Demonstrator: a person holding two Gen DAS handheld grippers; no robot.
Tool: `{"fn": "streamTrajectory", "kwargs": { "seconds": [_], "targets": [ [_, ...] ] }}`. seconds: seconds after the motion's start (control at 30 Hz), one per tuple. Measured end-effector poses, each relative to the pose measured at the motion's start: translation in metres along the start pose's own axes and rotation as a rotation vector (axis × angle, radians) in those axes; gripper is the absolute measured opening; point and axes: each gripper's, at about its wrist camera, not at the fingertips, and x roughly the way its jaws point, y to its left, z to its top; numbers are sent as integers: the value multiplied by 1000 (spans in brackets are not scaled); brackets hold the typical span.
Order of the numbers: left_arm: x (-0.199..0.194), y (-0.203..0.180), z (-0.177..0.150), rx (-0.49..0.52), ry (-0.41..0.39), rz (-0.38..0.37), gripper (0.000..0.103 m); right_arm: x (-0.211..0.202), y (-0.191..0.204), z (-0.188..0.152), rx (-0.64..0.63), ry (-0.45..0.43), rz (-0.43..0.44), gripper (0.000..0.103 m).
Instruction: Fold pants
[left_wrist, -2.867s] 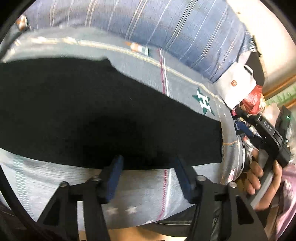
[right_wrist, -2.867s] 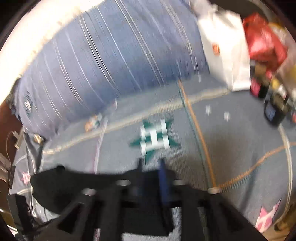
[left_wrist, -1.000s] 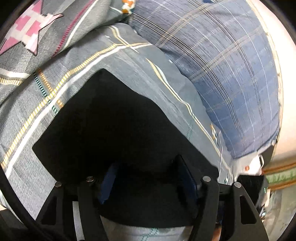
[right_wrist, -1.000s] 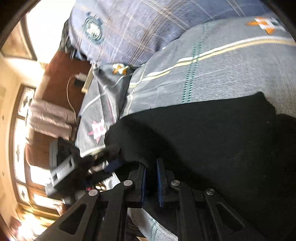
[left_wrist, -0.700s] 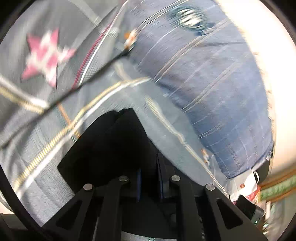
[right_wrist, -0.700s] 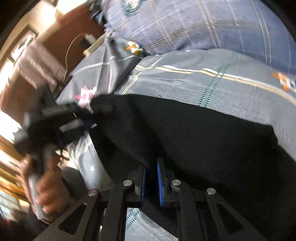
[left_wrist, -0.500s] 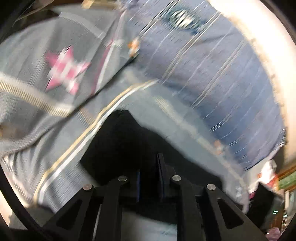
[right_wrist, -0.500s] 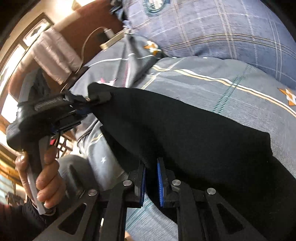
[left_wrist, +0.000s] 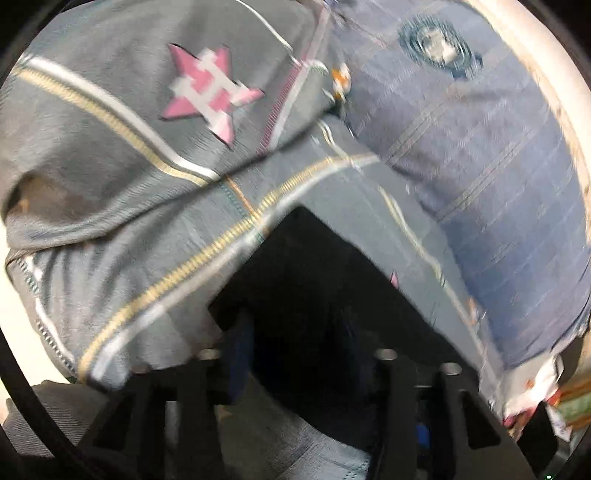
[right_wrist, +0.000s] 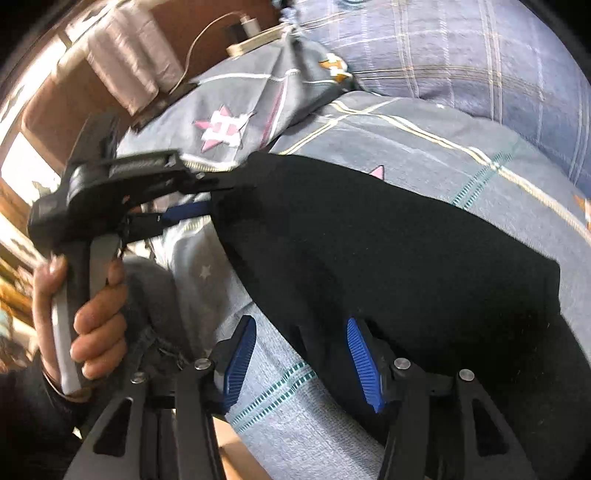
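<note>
Looking down the left wrist camera, the view is smeared by motion. The black pants (left_wrist: 314, 266) lie flat on a grey bedsheet (left_wrist: 147, 240) printed with a pink star (left_wrist: 207, 96) and crossed by yellow and white stripes. One squared corner of the pants points up the frame towards a blue plaid pillow (left_wrist: 480, 166), which rests on the sheet at the upper right. The left gripper (left_wrist: 295, 328) reaches in from the bottom. Its jaws have just been moving and stand moderately apart. Black cloth fills the gap between them, but the blur hides whether either finger presses on it.

From the right wrist camera, the picture is sharper. The black pants (right_wrist: 369, 240) spread across the middle of the grey bedsheet (right_wrist: 406, 140), with their near edge hanging over the side of the bed. The right gripper (right_wrist: 301, 325) has just been opening. Its blue ribbed pads stand wide, the pants' edge runs between them, and the right-hand pad sits against the cloth while the other is clear of it. At the left a hand (right_wrist: 92, 314) holds the handle of the left gripper (right_wrist: 218, 197). Its two fingers are parted, the upper one meets the far corner of the pants, and the blue-padded lower one sits just off it. A denim-clad knee (right_wrist: 147, 280) shows beside that hand. The blue plaid pillow (right_wrist: 461, 48) lies at the top, and a power strip (right_wrist: 255, 40) rests near it.
</note>
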Motion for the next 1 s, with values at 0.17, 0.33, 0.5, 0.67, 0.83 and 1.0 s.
{"fn": "streamTrajectory", "kwargs": {
  "seconds": [0.17, 0.33, 0.5, 0.67, 0.83, 1.0],
  "targets": [
    [-29, -8, -1, 38, -111, -68, 14, -11, 2, 1, -25, -20, -62, 15],
    [-11, -14, 0, 68, -56, 117, 18, -22, 10, -1, -84, -13, 7, 14],
    [-4, -9, 5, 15, -29, 151, 47, 8, 7, -7, -87, 91, -24, 16],
    [-31, -10, 5, 9, -158, 78, 59, -31, -7, -6, -42, -6, 0, 16],
    [-49, -34, -6, 115, -252, 62, 61, -89, -47, -21, 137, -155, -49, 16],
    [17, -49, -25, 234, 4, 215, 61, -142, -91, -56, 355, -316, -116, 33]
  ]
}}
